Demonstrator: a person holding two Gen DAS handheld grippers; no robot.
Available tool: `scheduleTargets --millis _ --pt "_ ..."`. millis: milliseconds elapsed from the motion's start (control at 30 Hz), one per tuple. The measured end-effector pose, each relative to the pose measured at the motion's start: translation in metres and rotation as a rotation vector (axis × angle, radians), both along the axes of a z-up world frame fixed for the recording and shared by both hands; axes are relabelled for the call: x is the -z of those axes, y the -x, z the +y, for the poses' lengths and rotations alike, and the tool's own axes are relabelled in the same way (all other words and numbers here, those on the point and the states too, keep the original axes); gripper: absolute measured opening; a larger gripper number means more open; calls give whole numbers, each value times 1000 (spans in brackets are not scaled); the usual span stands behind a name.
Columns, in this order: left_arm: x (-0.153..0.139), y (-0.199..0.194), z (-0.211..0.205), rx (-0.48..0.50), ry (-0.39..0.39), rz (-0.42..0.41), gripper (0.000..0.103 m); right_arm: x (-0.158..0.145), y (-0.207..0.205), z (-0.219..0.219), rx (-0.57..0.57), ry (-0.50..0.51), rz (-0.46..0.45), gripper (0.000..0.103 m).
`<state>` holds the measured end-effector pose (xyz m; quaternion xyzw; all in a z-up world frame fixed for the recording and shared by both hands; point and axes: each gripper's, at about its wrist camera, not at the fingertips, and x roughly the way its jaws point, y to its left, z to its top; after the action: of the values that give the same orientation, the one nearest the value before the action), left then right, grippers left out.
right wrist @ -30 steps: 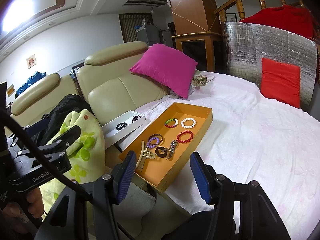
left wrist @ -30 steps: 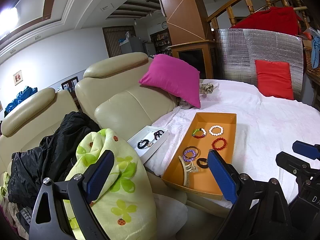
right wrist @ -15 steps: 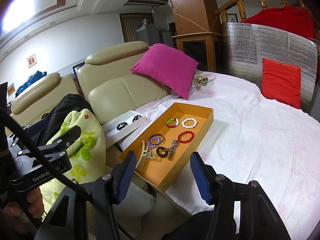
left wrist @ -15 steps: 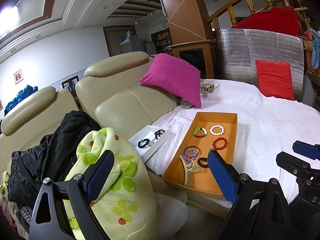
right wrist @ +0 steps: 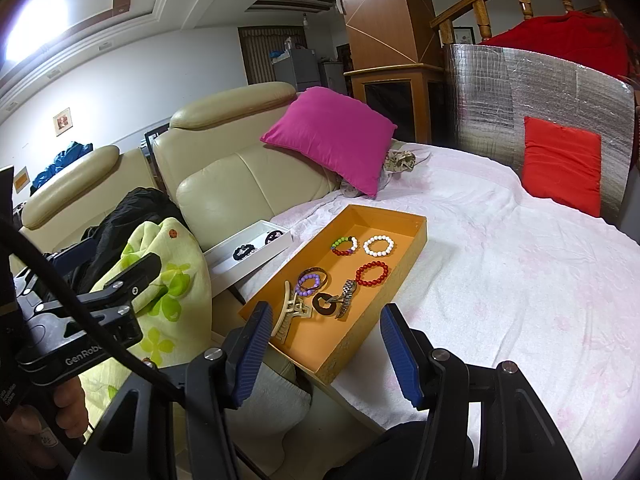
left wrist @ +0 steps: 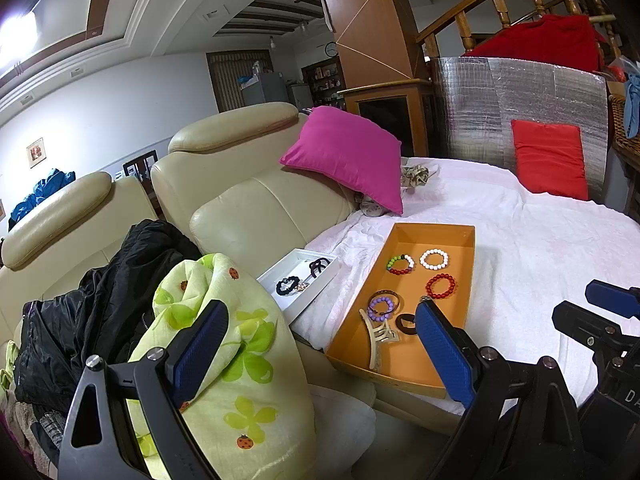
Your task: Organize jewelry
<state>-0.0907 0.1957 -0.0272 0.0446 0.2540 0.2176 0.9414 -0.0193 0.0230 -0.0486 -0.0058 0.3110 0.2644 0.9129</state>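
Both grippers hang spread wide and empty: the left gripper (left wrist: 320,344) over a floral blanket (left wrist: 240,360), the right gripper (right wrist: 326,344) just short of the orange tray (right wrist: 416,240). The tray sits on a white bedspread (right wrist: 520,280), near corner overhanging the bed edge. Inside lie bead bracelets, red (right wrist: 372,273), white (right wrist: 378,245), purple (right wrist: 309,283), a beige hair claw (right wrist: 289,315) and a watch (right wrist: 345,298). A white box (left wrist: 298,280) flanks the tray's left; a pink pillow (right wrist: 332,136) lies beyond, open bedspread right.

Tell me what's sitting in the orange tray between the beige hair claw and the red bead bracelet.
In the right wrist view, a dark brown ring piece and a silver watch lie between the hair claw and the red bracelet.
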Motion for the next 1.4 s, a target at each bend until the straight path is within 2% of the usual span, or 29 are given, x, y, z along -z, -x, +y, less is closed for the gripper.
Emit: scheduleTargets --millis 1400 --pt "7 7 15 -25 19 -2 95 2 0 14 1 14 7 60"
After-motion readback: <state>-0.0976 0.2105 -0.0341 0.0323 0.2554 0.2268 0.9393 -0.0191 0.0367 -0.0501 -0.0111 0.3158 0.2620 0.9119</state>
